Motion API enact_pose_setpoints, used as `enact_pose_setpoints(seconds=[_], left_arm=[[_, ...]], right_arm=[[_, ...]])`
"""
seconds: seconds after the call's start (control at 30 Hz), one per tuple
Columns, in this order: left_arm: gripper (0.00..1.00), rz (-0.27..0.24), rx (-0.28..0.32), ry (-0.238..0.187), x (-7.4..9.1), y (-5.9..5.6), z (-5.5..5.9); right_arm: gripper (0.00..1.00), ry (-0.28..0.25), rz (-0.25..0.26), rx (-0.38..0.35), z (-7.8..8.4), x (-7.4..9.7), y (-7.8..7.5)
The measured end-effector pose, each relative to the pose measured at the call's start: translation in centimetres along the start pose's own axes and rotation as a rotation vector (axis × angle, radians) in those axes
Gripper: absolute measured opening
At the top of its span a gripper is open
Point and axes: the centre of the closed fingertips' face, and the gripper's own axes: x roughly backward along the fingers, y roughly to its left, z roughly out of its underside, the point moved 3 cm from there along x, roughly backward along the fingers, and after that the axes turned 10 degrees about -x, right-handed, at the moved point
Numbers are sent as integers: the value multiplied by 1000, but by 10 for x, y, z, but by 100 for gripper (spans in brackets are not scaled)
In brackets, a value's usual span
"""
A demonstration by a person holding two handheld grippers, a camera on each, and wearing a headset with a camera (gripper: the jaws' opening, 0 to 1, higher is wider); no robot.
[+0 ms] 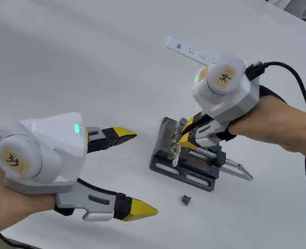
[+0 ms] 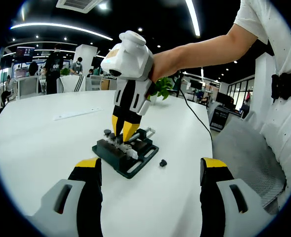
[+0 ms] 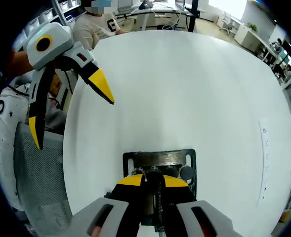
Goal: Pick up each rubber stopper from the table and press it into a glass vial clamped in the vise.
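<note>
Rubber stopper (image 1: pixel 186 199), small and dark, lies free on the table (image 1: pixel 64 62), ahead of the left claw (image 1: pixel 142 172), whose jaws stand wide apart and hold nothing. It is just beside the vise (image 1: pixel 186 166). I judge it light, soft and a little grippy, best taken by its sides with the narrow end down. The glass vials (image 3: pixel 171 171) under the right claw (image 1: pixel 186 132) are fragile. This claw's jaws stand close together above them; whether they grip something, I cannot tell.
</note>
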Motion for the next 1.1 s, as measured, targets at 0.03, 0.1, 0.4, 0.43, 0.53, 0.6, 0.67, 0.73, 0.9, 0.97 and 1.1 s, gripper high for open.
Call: enact_pose_setpoints(seconds=[0.03,0.1,0.4,0.43,0.53,0.6,0.67,0.73,0.9,0.97,1.1], left_arm=[[81,0,4,0,0,0,0],[80,1,4,1,0,-1,1],[80,8,4,3,-1,-2,2],[80,8,2,2,-1,-2,2],[80,10,2,0,-2,-3,1],[80,12,0,0,-2,-3,0],[80,14,-1,3,-2,-3,1],[80,14,-1,2,-2,-3,1],[79,18,-2,7,-2,-5,2],[79,19,-2,7,-2,-6,1],[79,17,1,4,-1,-5,1]], right_arm=[[9,-2,1,0,0,0,0],[9,-4,0,-3,1,0,1],[9,-15,5,-8,3,2,2],[9,-16,5,-8,3,3,2],[9,-23,5,-13,3,6,2],[9,-35,5,-19,3,9,3],[8,-43,11,-17,3,12,2],[7,-53,9,-26,2,15,2],[5,-64,2,-30,1,14,4],[5,-61,2,-24,1,13,4],[5,-60,-1,-26,1,11,2]])
